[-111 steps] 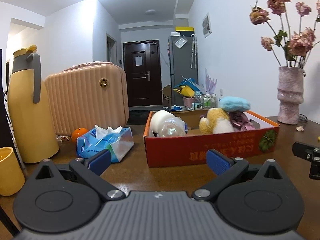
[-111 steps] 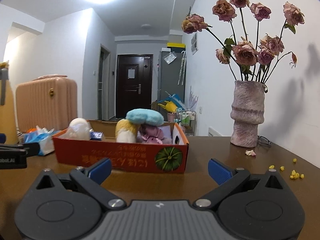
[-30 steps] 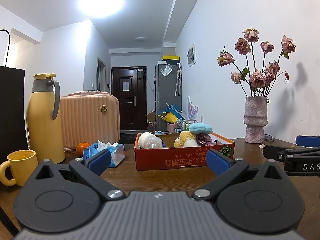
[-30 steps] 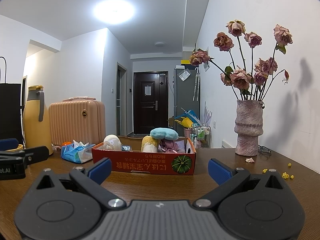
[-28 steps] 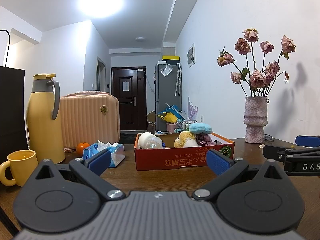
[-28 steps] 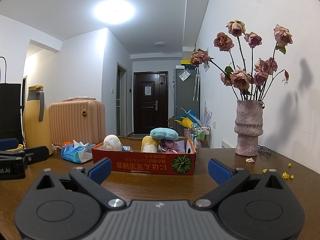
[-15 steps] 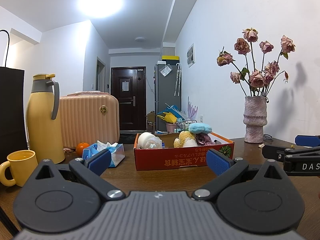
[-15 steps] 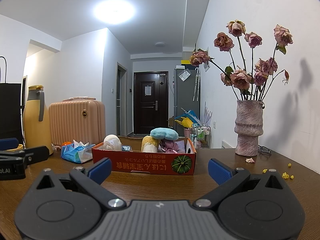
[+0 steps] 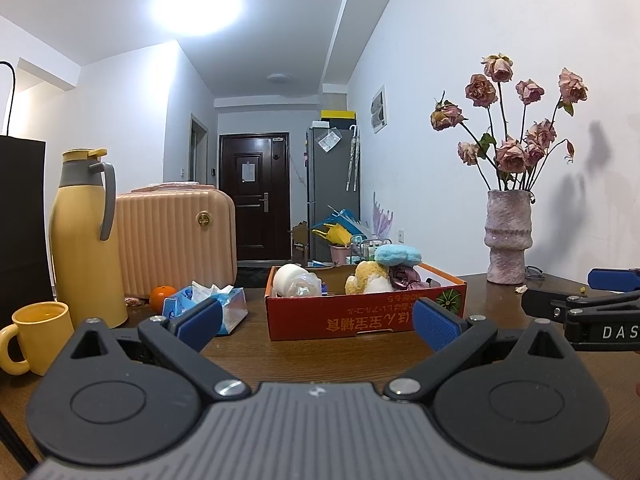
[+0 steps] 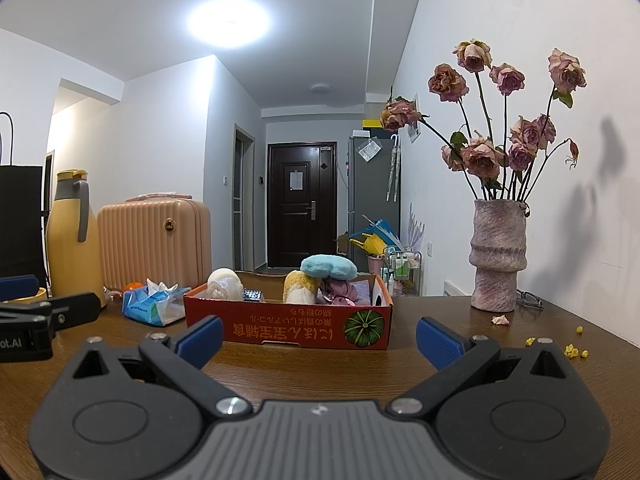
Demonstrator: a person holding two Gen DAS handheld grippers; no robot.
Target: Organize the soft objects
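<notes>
A red cardboard box (image 9: 360, 318) (image 10: 288, 326) stands on the wooden table ahead of both grippers. It holds a white soft ball (image 9: 294, 280) (image 10: 225, 282), a yellow-white plush (image 9: 370, 278) (image 10: 300, 286), a light blue soft pad (image 9: 398, 255) (image 10: 329, 267) on top, and a pink cloth (image 9: 404, 276) (image 10: 340, 294). My left gripper (image 9: 318, 320) is open and empty, well back from the box. My right gripper (image 10: 318, 338) is open and empty, also back from the box.
A blue tissue pack (image 9: 208, 308) (image 10: 154, 306), an orange (image 9: 162, 296), a pink case (image 9: 172, 236), a yellow flask (image 9: 86, 240) and a yellow mug (image 9: 38, 336) stand left. A vase of dried roses (image 9: 507, 236) (image 10: 498, 252) stands right, with petals (image 10: 572, 348) nearby.
Since 3.7 s ago both grippers have drawn back from the box, which now looks smaller and farther. Over the last second nothing has visibly changed.
</notes>
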